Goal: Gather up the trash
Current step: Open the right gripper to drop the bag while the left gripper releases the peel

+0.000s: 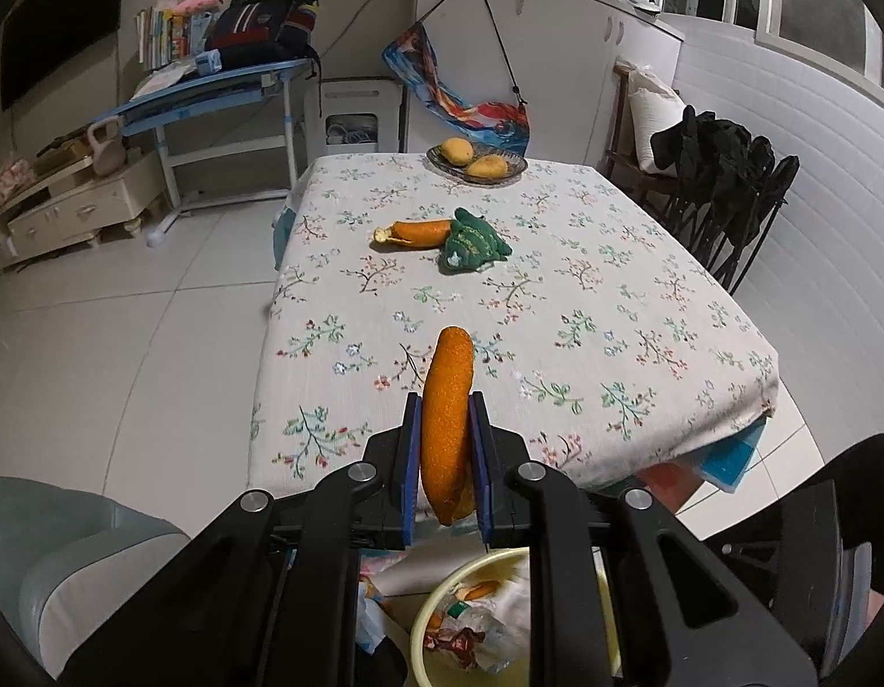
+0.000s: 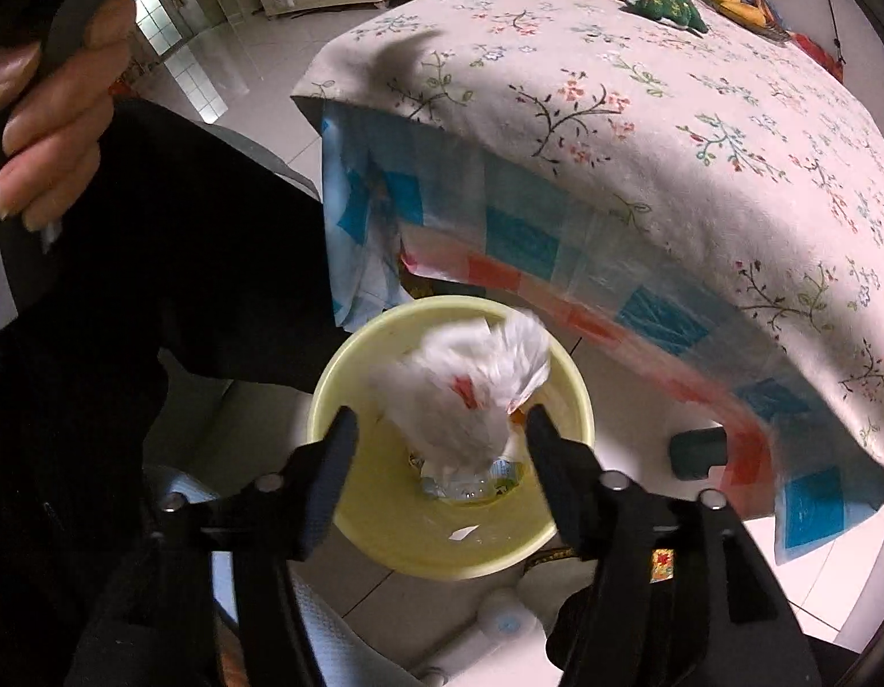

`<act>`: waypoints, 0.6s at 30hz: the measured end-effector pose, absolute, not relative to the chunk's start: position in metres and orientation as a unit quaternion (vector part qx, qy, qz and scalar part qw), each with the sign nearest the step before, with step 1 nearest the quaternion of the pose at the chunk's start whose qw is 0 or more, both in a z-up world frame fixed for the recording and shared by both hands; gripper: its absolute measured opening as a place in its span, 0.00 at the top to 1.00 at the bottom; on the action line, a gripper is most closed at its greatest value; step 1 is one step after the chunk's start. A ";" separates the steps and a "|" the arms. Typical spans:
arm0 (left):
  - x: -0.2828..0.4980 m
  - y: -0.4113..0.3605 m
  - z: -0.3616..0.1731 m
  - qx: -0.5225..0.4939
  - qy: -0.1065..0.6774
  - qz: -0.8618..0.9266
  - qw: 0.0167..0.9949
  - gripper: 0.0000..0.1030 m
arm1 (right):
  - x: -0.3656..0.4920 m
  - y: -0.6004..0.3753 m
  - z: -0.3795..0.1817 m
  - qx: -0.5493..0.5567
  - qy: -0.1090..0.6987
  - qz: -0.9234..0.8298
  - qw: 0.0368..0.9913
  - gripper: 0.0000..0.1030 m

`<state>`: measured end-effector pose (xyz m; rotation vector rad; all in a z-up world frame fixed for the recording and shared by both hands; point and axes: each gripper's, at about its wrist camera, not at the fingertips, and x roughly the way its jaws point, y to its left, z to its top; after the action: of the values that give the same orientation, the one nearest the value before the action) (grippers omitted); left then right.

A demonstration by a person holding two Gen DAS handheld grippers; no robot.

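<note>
A white-tiled floor runs under a tabletop [image 1: 585,297] draped in a flower-print cloth, with a checked blue and red sheet hanging below its near edge. A pale yellow bin [image 2: 350,521] stands on the floor just beside that near edge, and everything else can be placed from it.

Above the bin, a little toward the tabletop, the left gripper [image 1: 446,446] has its fingers [image 1: 410,458] clamped on a strip of orange peel [image 1: 448,401], which stands nearly upright between the blue pads and leans slightly at the top. Directly over the bin's mouth the right gripper [image 2: 439,435] holds its fingers [image 2: 333,452] wide apart, gripping nothing. Between them and the bin, a crumpled white wrapper [image 2: 470,383] with a red mark shows blurred, inside the ring of the rim; whether it touches anything I cannot tell. Clear plastic and other scraps lie at the bin's bottom.

Well beyond the bin, mid-tabletop, a second peel [image 1: 416,232] lies touching a green pouch [image 1: 470,240]. Farther still, at the far edge, a plate [image 1: 502,174] carries two mangoes [image 1: 458,150]. Left of the bin, a bare hand [image 2: 52,114] grips a dark handle.
</note>
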<state>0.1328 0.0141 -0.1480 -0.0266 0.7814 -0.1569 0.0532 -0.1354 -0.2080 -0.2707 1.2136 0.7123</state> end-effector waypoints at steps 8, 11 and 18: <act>0.119 0.016 -0.151 -0.023 0.388 -0.090 0.917 0.85 | 0.054 -0.155 -0.188 -0.086 0.533 0.306 0.784 0.32; 0.115 0.016 -0.152 -0.027 0.393 -0.098 0.914 0.85 | 0.059 -0.165 -0.180 -0.058 0.518 0.293 0.802 0.30; 0.100 0.016 -0.157 -0.040 0.408 -0.123 0.904 0.85 | 0.066 -0.192 -0.163 0.009 0.494 0.268 0.827 0.29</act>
<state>0.1004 0.0161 -0.1566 -0.0821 0.8426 -0.2541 0.0661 -0.1924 -0.1631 0.0185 1.0502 0.5694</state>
